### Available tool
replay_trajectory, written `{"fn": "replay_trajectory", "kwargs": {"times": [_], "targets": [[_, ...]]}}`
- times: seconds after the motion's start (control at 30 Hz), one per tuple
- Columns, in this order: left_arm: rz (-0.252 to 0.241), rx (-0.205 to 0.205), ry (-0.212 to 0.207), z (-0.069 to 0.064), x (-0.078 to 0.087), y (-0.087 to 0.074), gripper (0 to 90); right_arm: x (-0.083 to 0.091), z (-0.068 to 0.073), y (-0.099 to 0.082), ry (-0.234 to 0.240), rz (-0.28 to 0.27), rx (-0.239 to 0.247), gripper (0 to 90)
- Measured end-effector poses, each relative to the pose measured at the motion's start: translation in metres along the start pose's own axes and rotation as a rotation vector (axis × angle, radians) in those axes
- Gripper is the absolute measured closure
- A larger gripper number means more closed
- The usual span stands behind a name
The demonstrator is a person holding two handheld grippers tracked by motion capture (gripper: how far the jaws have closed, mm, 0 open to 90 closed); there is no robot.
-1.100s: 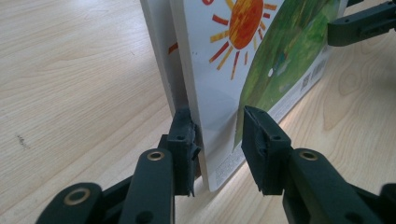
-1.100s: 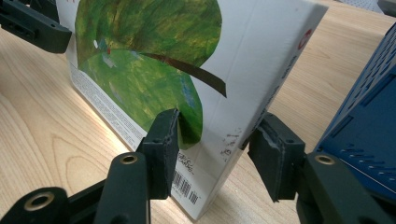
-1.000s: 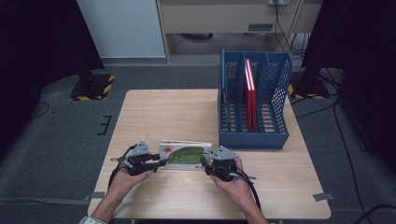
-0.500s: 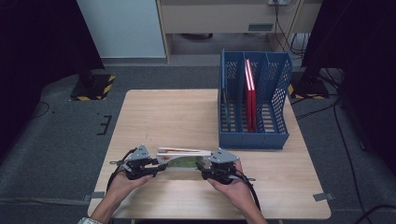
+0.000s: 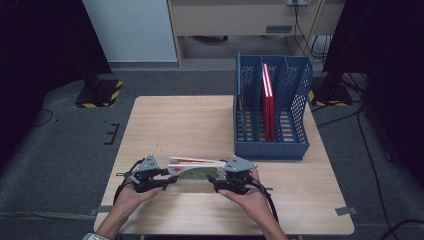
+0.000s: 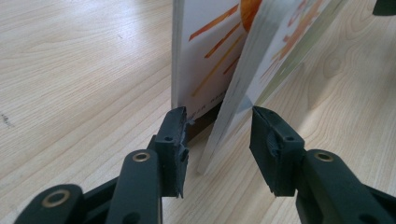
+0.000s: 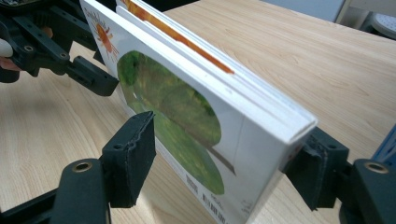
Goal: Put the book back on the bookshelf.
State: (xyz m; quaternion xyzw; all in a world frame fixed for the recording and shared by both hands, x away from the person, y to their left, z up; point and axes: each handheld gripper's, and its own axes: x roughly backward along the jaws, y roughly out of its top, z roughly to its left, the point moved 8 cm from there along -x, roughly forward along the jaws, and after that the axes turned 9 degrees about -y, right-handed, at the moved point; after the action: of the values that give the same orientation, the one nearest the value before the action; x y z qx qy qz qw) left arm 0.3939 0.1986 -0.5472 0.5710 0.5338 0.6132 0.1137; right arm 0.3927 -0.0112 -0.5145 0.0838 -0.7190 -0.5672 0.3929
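Note:
A white picture book [image 5: 197,172] with a green oval on its cover stands on its long edge near the table's front, leaning slightly with its pages splaying. My left gripper [image 5: 172,179] straddles its left end. In the left gripper view [image 6: 219,114] one jaw touches the back cover of the book [image 6: 210,56] while the other stands off the front cover; these jaws have just been opening. My right gripper [image 5: 219,186] straddles the right end. In the right gripper view [image 7: 231,128] its jaws flank the book [image 7: 187,107] loosely, also having just opened, and the left gripper [image 7: 88,74] shows beyond.
A blue mesh file rack [image 5: 272,145] stands at the table's right rear with red books [image 5: 267,100] upright in a middle slot. Bare wooden table [image 5: 190,125] stretches behind the book. Black cables trail from both grippers toward the front edge.
The book has gone from lying almost flat to standing on its long edge between the two grippers. Both hands have stayed about where they were.

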Motion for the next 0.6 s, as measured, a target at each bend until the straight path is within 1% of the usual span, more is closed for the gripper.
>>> {"fn": "replay_trajectory", "kwargs": {"times": [0.17,0.2,0.33,0.43,0.6], "targets": [[-0.005,0.021,0.014,0.004,0.002,0.000,49.5,-0.002,-0.001,0.005,0.024,-0.002,0.001,27.2],[-0.011,0.028,0.018,0.005,0.003,-0.001,48.9,-0.003,-0.001,0.006,0.023,-0.001,0.003,27.0],[-0.010,0.034,0.021,0.006,0.003,-0.002,45.5,-0.006,-0.001,0.009,0.031,0.006,0.010,27.2],[-0.013,0.047,0.027,0.008,0.003,-0.002,41.9,-0.007,-0.001,0.011,0.036,0.006,0.014,29.0],[-0.014,0.049,0.033,0.009,0.002,-0.002,40.4,-0.008,0.001,0.011,0.049,0.017,0.023,34.5]]}}
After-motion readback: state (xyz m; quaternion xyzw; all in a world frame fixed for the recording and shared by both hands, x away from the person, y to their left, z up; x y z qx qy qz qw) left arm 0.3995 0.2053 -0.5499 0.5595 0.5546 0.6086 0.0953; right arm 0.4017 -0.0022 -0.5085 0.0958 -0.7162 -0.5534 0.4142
